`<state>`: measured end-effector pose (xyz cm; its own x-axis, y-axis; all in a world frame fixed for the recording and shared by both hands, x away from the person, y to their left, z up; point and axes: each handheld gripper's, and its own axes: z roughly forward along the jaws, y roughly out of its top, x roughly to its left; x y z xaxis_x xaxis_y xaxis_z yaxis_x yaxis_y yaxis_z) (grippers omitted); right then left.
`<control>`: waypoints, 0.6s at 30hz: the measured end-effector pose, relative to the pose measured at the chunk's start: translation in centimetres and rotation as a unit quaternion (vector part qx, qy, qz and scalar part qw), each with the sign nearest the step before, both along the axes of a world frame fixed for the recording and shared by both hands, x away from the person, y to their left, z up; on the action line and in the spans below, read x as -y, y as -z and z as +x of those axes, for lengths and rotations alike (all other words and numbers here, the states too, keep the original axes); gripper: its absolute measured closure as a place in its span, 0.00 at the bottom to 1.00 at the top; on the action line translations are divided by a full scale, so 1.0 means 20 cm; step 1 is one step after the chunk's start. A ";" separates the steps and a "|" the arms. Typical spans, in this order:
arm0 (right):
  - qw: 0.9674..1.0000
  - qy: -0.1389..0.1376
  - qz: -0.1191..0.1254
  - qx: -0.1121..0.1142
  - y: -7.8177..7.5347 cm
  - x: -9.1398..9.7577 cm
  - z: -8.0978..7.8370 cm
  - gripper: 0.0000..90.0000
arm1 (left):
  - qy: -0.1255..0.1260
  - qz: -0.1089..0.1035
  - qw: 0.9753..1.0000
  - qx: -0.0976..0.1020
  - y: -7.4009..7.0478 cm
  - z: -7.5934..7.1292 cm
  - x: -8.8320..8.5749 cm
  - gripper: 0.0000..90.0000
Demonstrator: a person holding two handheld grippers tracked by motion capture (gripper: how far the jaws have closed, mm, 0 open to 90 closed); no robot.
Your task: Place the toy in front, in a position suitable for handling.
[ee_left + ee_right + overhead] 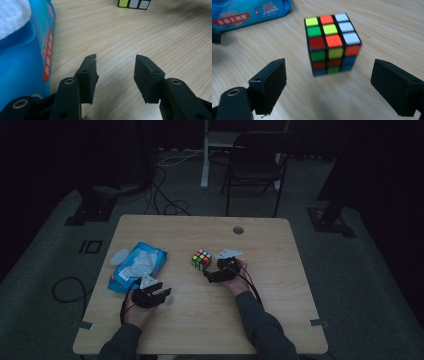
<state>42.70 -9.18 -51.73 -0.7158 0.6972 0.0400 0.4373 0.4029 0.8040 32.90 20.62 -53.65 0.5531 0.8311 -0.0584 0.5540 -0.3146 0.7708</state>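
Puzzle cube (201, 259) sits on the wooden table (260, 320), near the middle and a little toward the far side, all faces scrambled. Right gripper (214, 272) lies low just beside it on the person's right, jaws pointing at the cube. In the right gripper view the cube (331, 45) stands just ahead of the jaw tips and centred on the gap between them, not touched by either pad; bare table shows between cube and tips. Jaws spread wide, wider than the cube, nothing held. Left gripper (161, 294) rests nearer the person, well apart from the cube, close to the near end of a blue wet-wipe pack (137, 266). In the left gripper view its jaws stand wide with only table between them, the pack (22, 52) just beside the left-hand jaw, and a bottom strip of the cube (134, 3) far ahead at the top edge. A small white lid (119, 257) lies beside the pack's far left side.
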 end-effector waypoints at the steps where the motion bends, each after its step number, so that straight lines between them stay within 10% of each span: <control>1: 1.000 -0.004 -0.002 0.000 0.00 -0.02 0.01 0.15 | 0.000 0.000 1.000 0.000 0.00 0.00 0.00 0.60; 18: 1.000 -0.001 -0.005 0.018 0.01 -0.12 0.20 0.14 | 0.000 0.004 1.000 -0.011 0.02 0.01 0.00 0.60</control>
